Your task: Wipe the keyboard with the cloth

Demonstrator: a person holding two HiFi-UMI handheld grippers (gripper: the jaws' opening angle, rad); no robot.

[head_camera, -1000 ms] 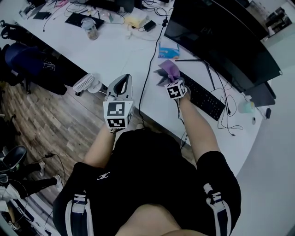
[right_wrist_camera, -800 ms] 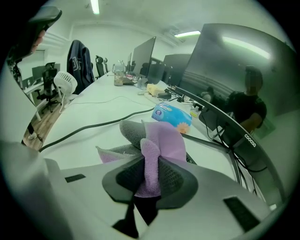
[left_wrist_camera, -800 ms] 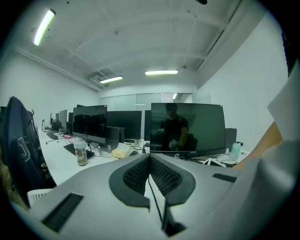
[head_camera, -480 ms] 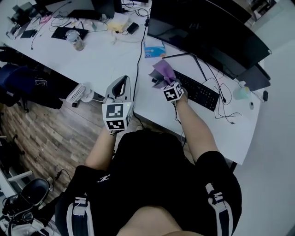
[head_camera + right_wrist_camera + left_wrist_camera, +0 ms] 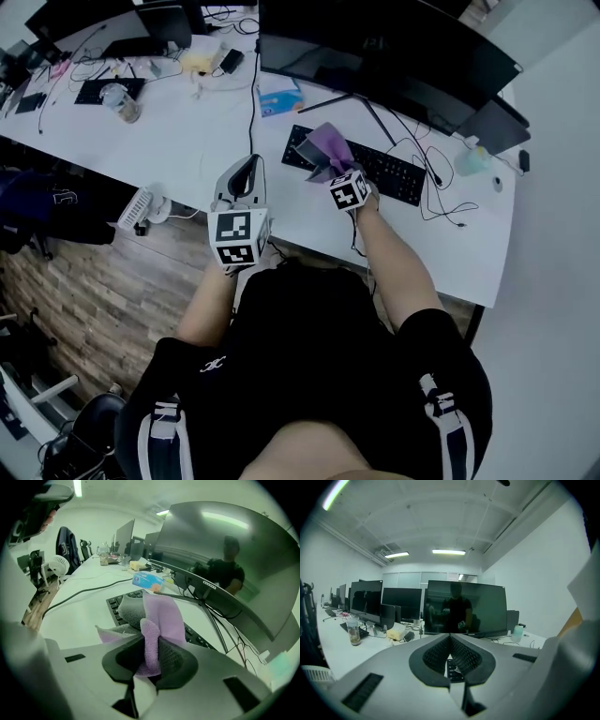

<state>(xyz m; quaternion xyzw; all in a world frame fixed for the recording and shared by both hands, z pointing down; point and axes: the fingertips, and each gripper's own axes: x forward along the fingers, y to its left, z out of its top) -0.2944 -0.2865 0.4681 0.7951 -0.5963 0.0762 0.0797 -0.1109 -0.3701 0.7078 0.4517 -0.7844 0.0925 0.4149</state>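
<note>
**Q:** Head view, rt. side: what is held?
**A:** The right gripper has its fingers clamped on a purple cloth, which stands up in folds out of the grip.
**Q:** Where is the cloth w.r.t. the keyboard?
**A:** Over its left end (contact can't be told). The keyboard lies on the white worktop in front of a dark monitor.
**Q:** And the left gripper?
**A:** Fingers pressed together, nothing btw. them. It is held at the worktop's near edge, left of the keyboard and apart from the cloth.
</note>
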